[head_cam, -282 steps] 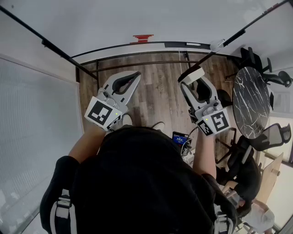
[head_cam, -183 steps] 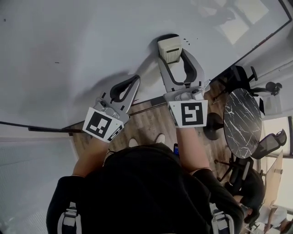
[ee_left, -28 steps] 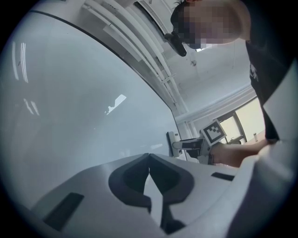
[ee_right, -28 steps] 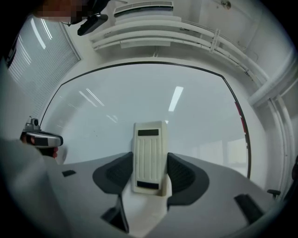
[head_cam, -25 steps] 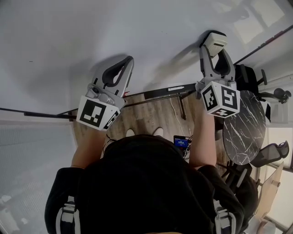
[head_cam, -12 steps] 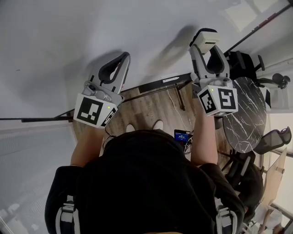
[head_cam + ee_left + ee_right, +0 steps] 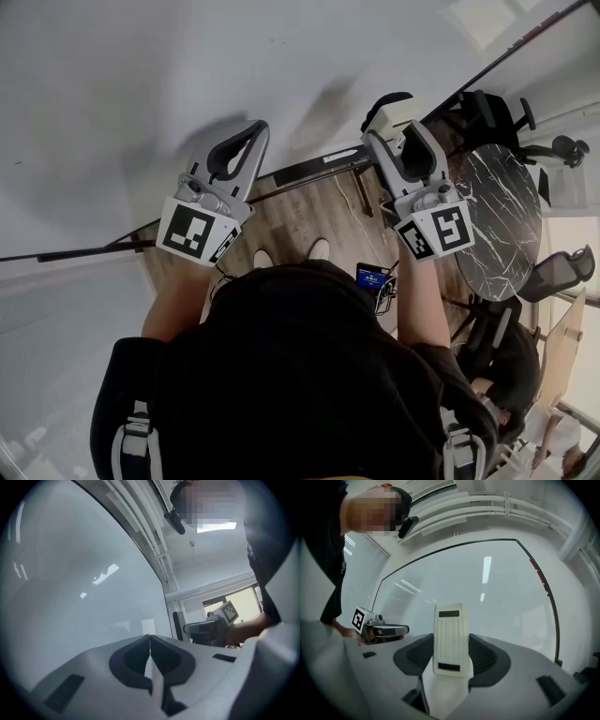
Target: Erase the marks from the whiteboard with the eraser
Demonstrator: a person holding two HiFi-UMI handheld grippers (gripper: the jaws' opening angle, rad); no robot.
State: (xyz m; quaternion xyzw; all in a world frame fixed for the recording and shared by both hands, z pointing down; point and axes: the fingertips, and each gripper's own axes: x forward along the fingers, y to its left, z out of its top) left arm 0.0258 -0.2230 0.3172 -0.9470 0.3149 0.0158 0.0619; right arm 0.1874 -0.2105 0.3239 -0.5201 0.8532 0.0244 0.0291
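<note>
The whiteboard (image 7: 187, 66) fills the upper part of the head view and looks almost blank; I can make out no clear marks on it. My right gripper (image 7: 392, 120) is shut on a cream ribbed eraser (image 7: 390, 111), which is held near the board's lower right edge. In the right gripper view the eraser (image 7: 450, 637) stands upright between the jaws of the right gripper (image 7: 451, 644), facing the whiteboard (image 7: 487, 583). My left gripper (image 7: 260, 129) hangs in front of the board's lower part, shut and empty. The left gripper (image 7: 150, 638) shows its jaws pressed together beside the whiteboard (image 7: 70, 573).
The board's dark lower frame (image 7: 319, 167) runs diagonally above a wooden floor (image 7: 309, 216). To the right stand a round black marble table (image 7: 506, 216) and office chairs (image 7: 497, 112). A small device with a blue screen (image 7: 370, 277) sits at the person's waist.
My right gripper has carried the eraser down and to the left, toward the board's lower edge. The left gripper has barely moved.
</note>
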